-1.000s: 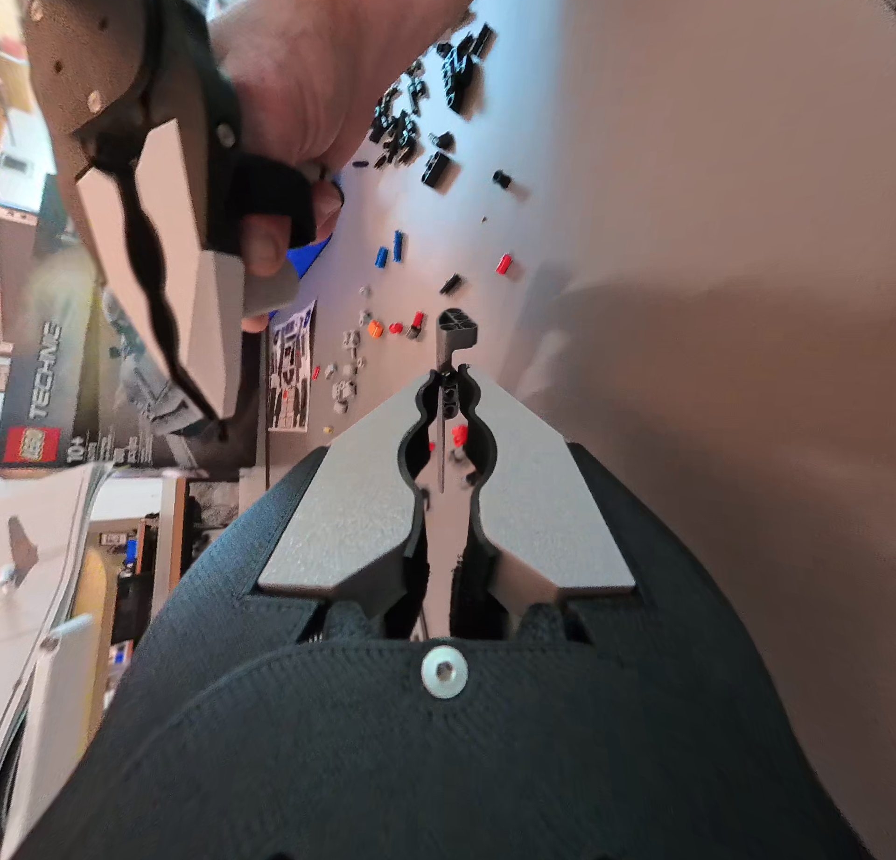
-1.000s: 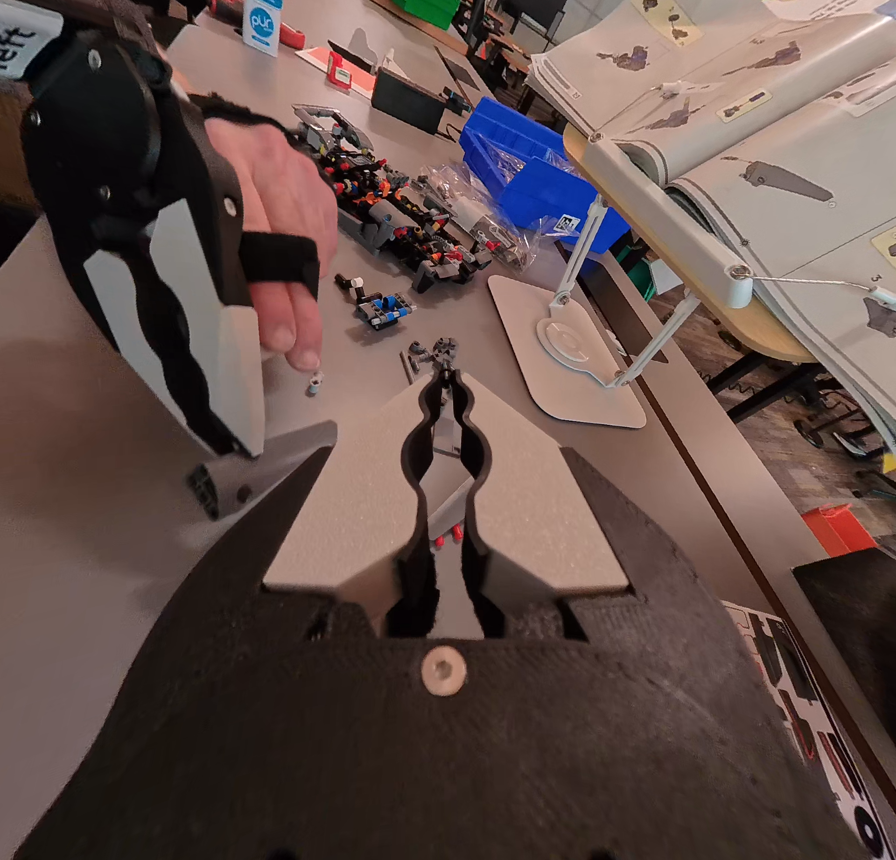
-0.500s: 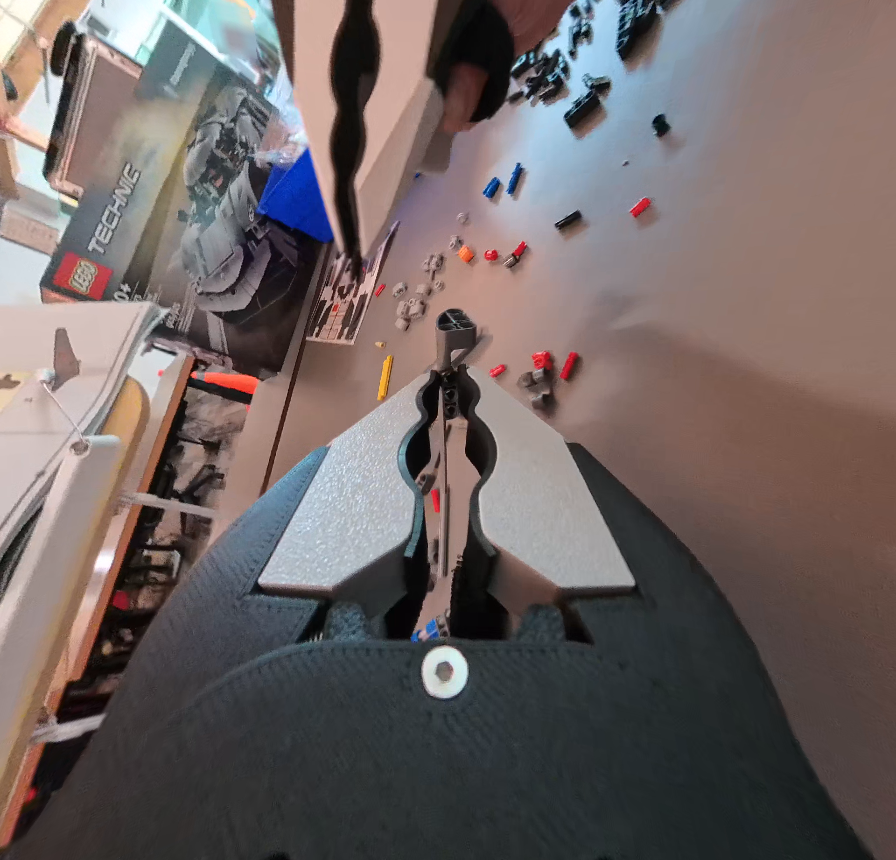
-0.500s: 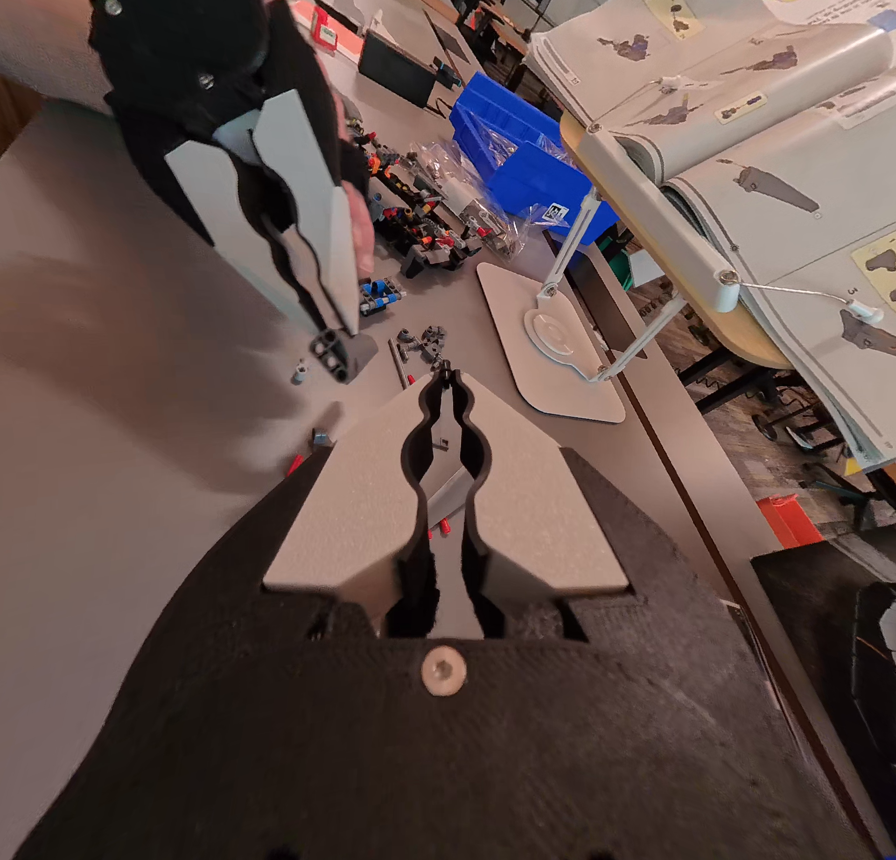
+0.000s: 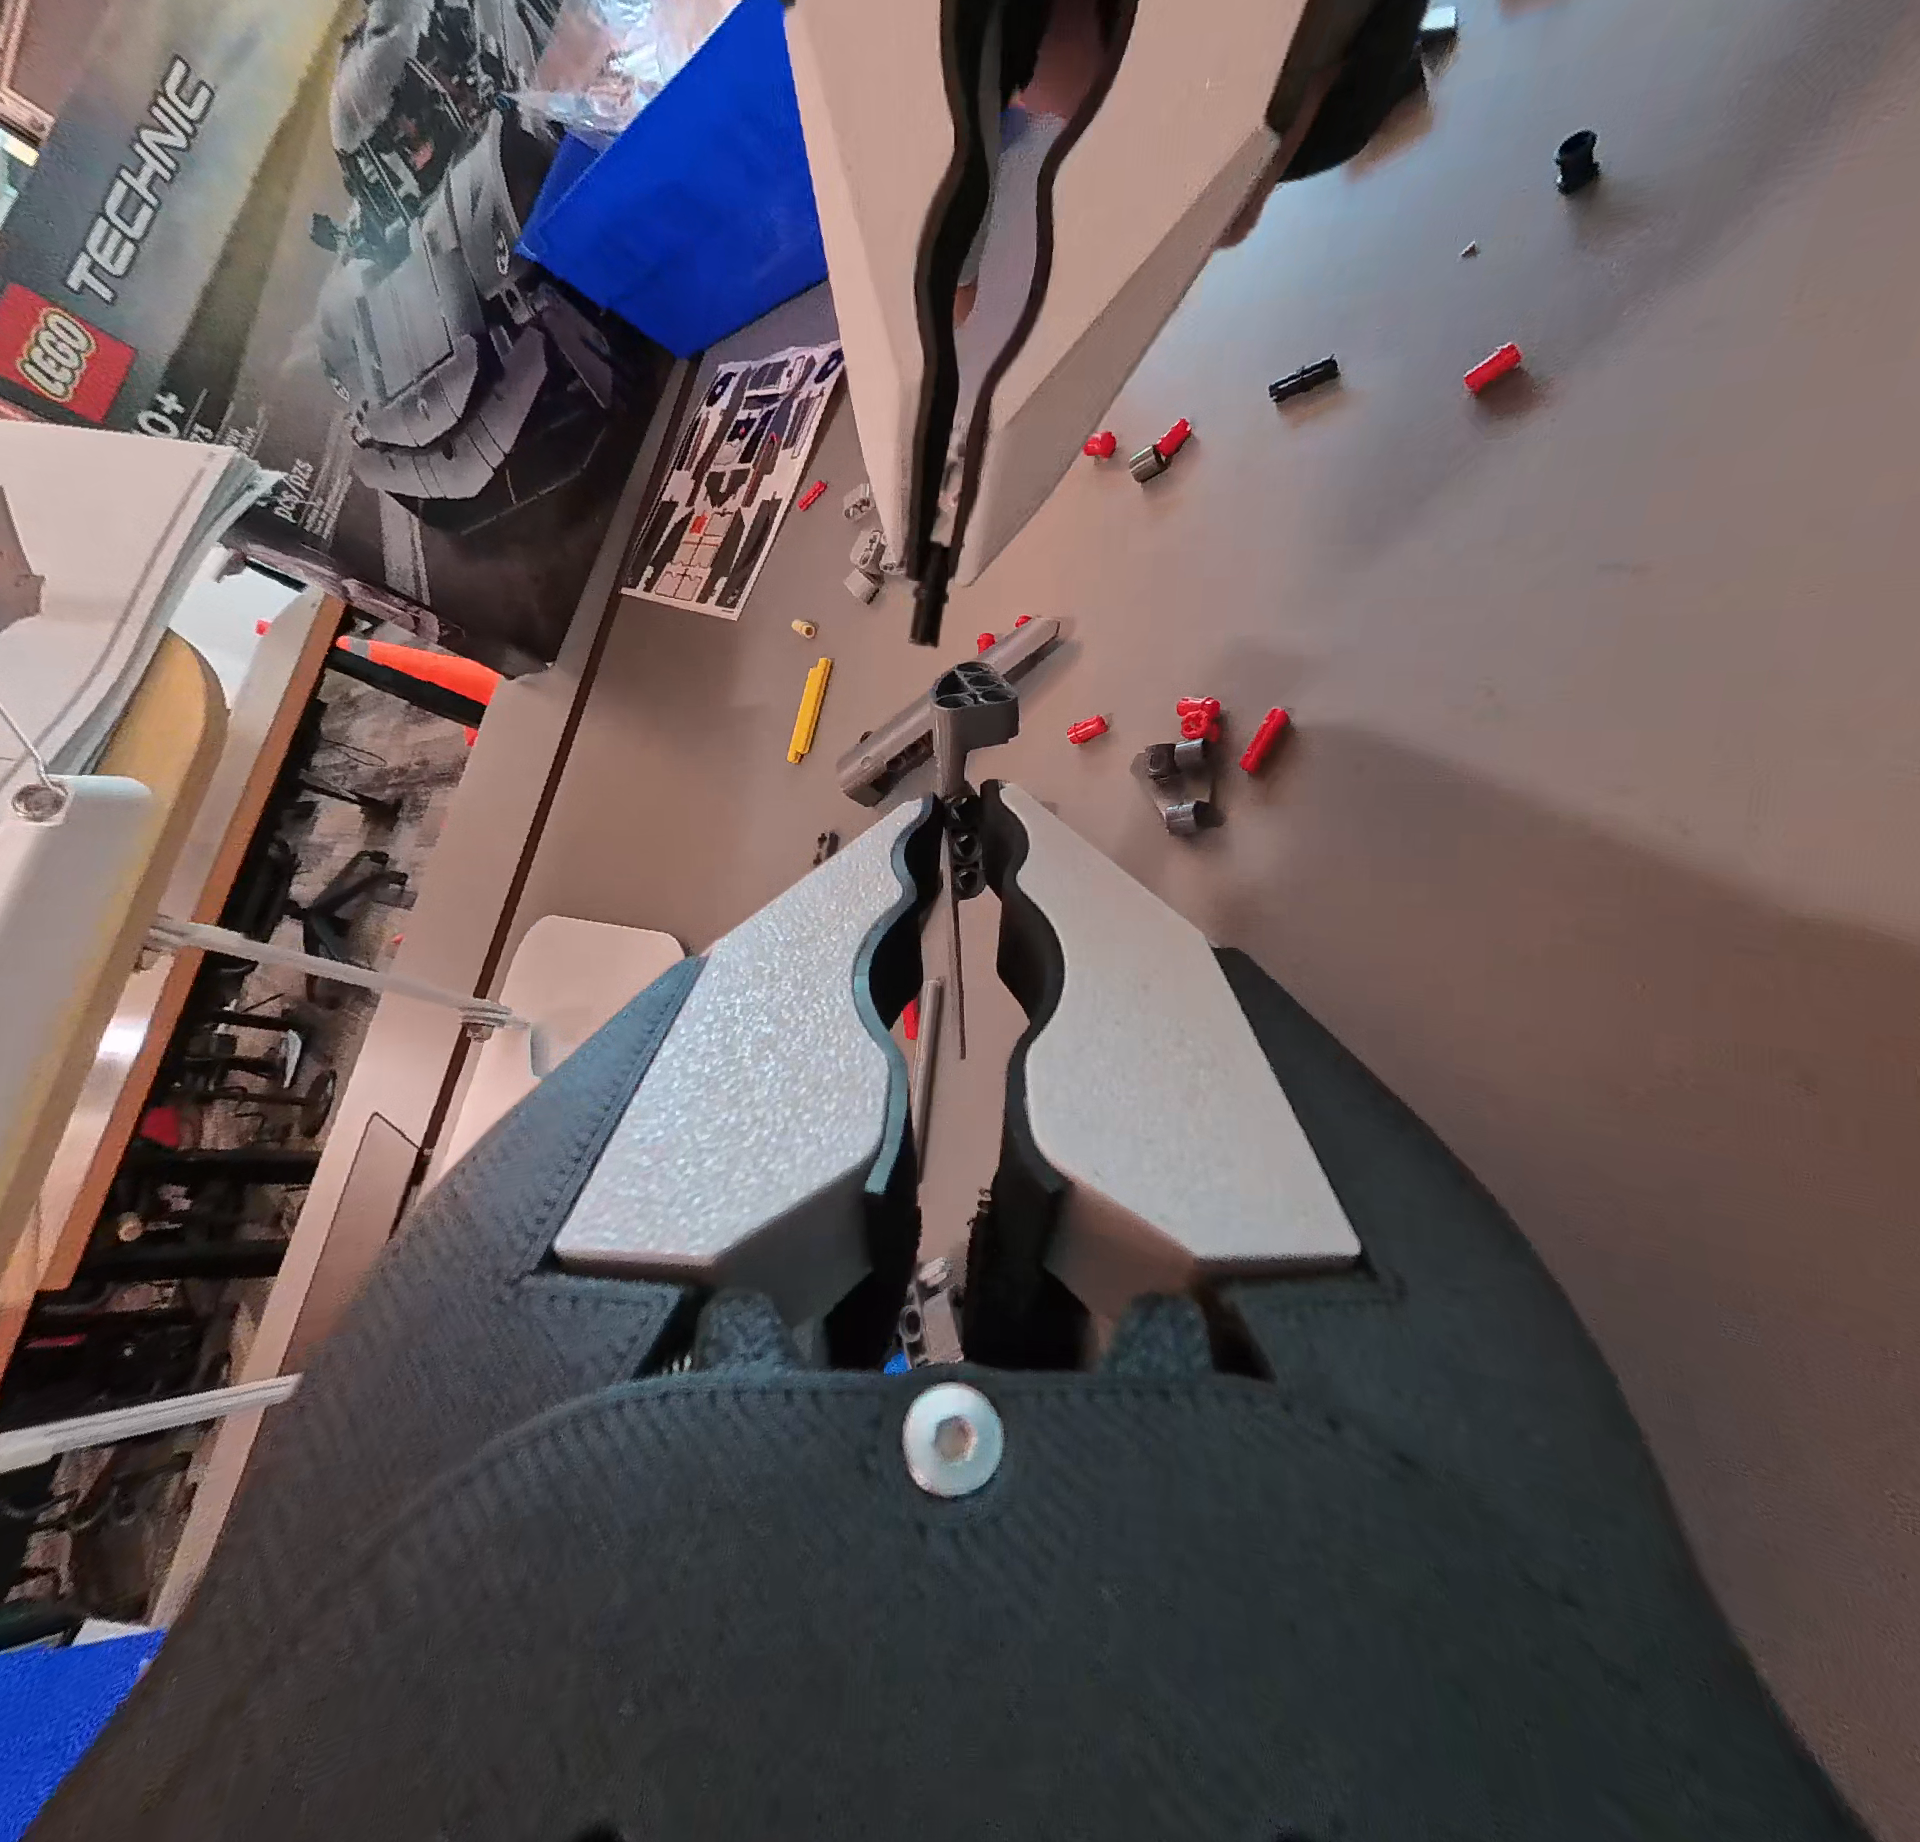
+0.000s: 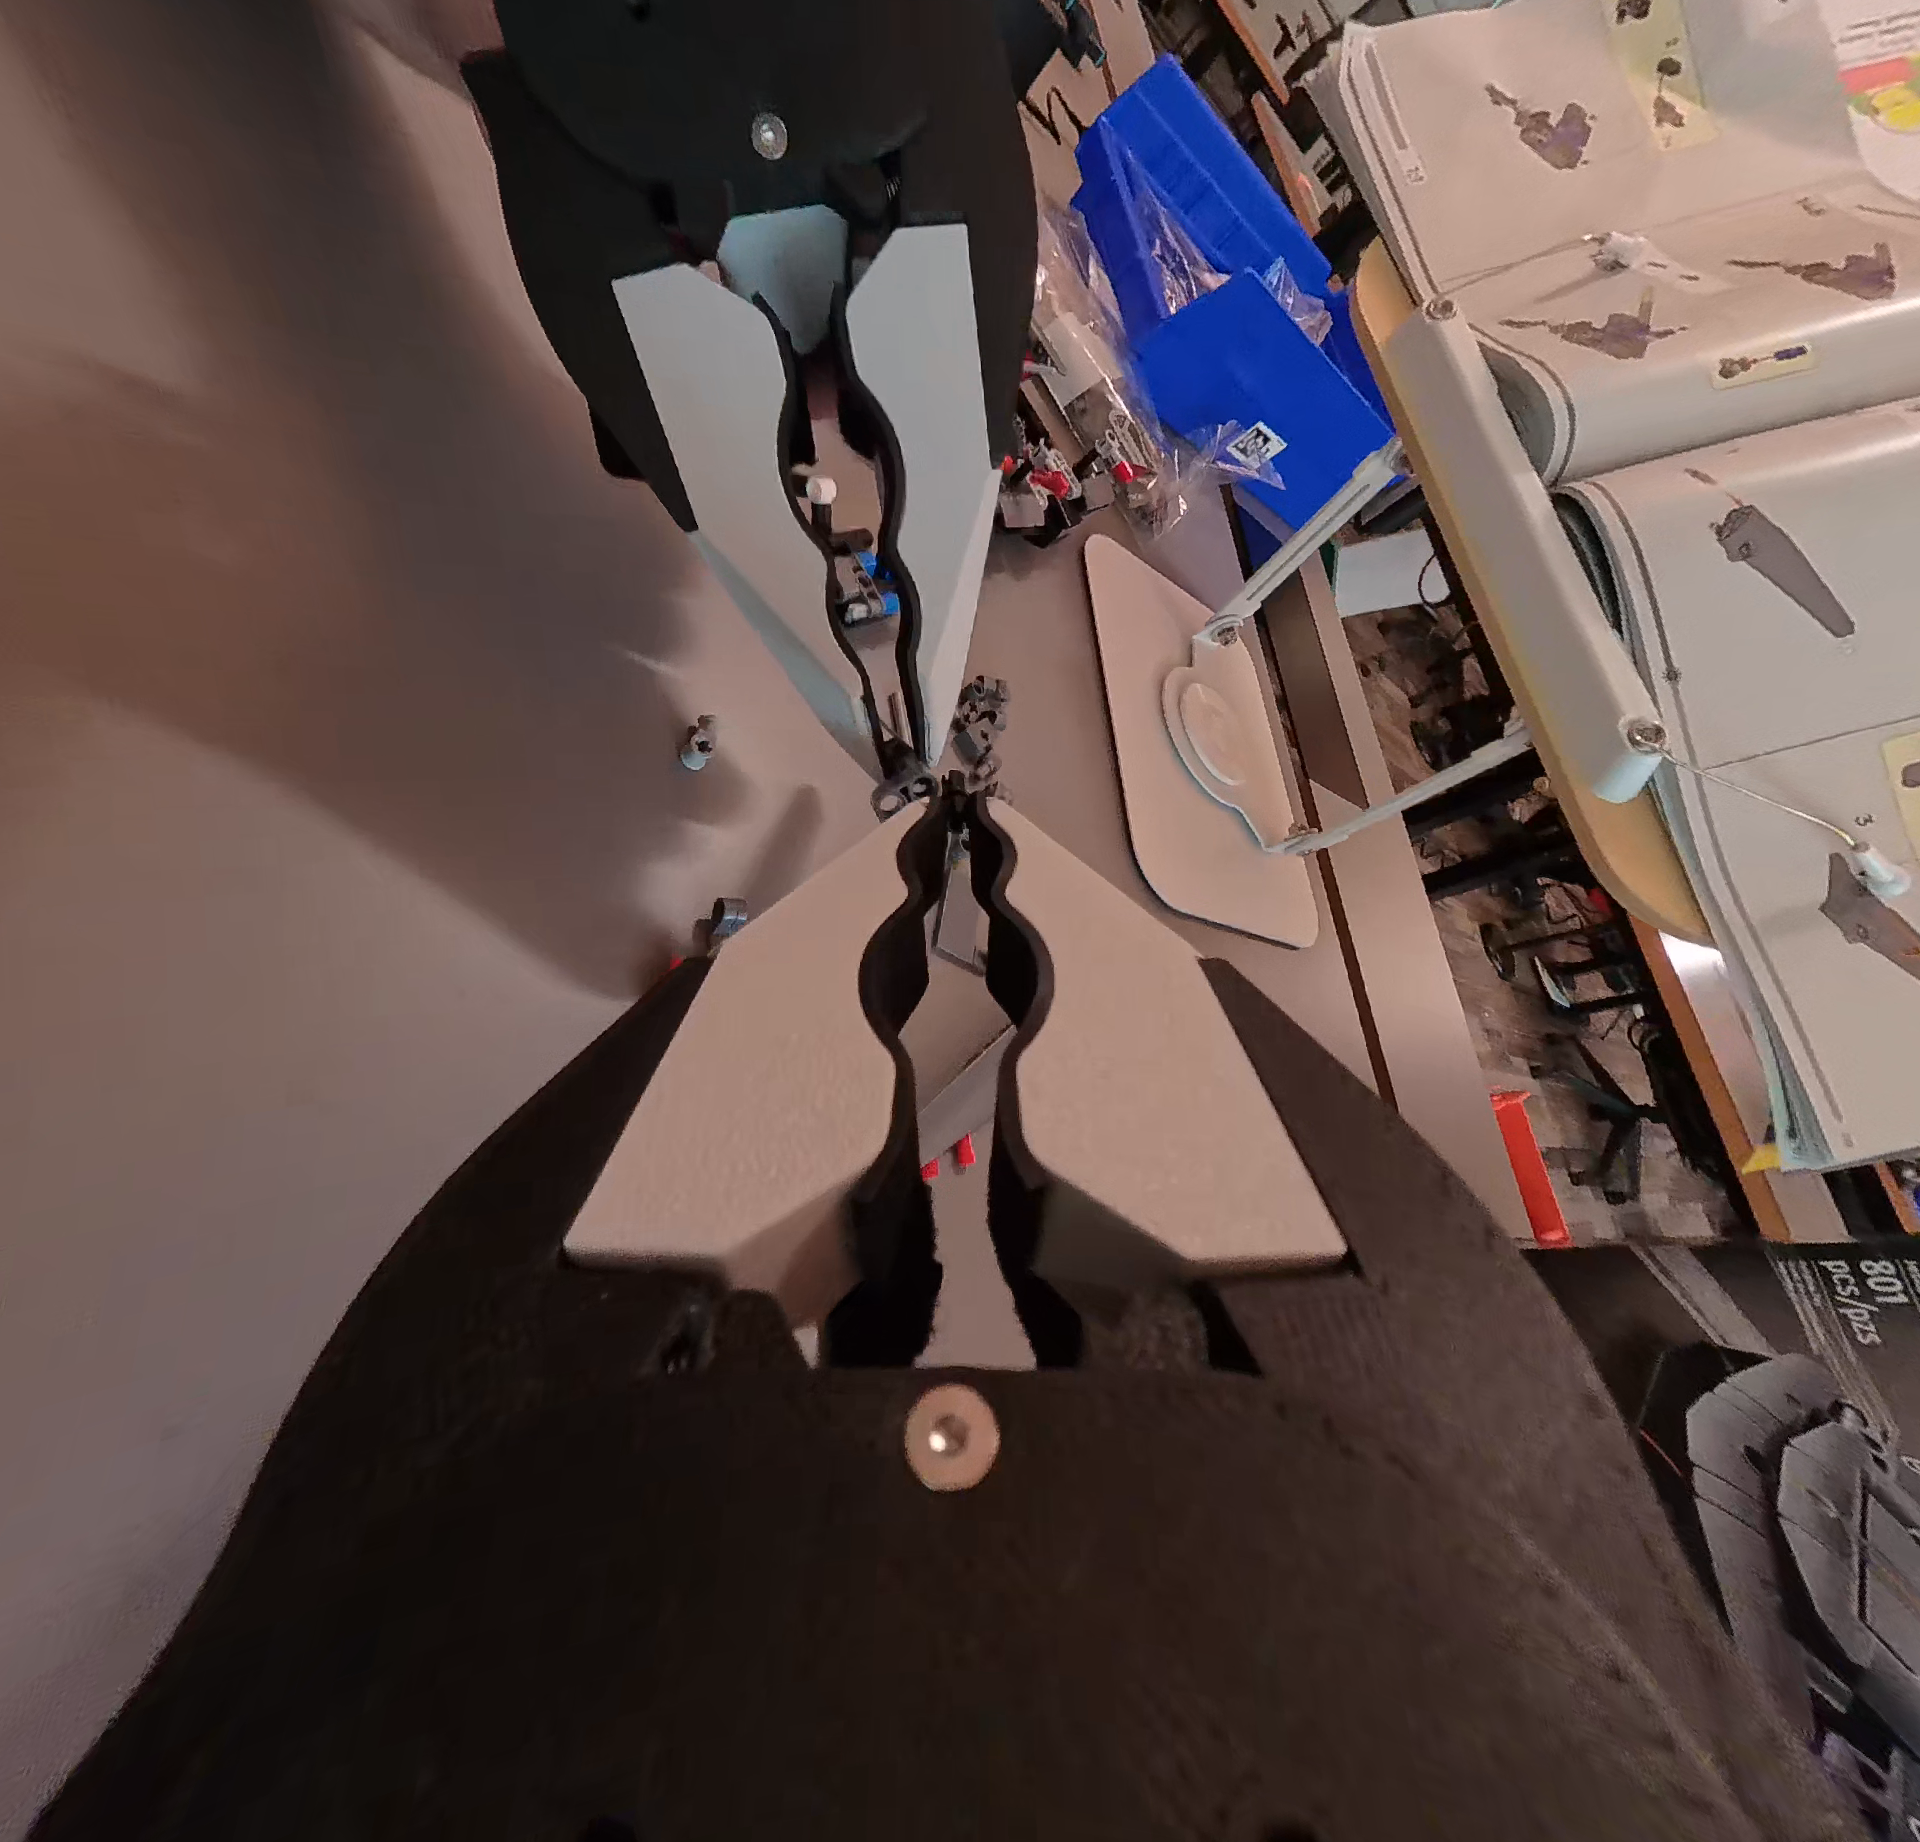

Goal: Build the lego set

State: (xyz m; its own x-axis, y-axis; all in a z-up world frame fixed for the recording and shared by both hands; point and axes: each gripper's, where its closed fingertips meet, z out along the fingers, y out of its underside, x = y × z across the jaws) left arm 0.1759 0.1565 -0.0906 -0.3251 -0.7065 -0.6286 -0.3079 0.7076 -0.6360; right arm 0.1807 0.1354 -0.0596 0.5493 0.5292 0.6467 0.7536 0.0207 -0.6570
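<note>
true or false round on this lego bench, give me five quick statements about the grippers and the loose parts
1. The left gripper is shut on a dark grey lego piece. True.
2. The right gripper stands wide open and empty. False: it is shut on a thin black pin.
3. A yellow axle lies on the table. True.
4. The loose red pins sit inside the blue bin. False: they lie scattered on the table.
5. The two grippers point tip to tip. True.

Sticker sheet (image 5: 732,483) before box (image 5: 312,265), pins (image 5: 1262,738) scattered right (on table (image 5: 1558,961))
</note>
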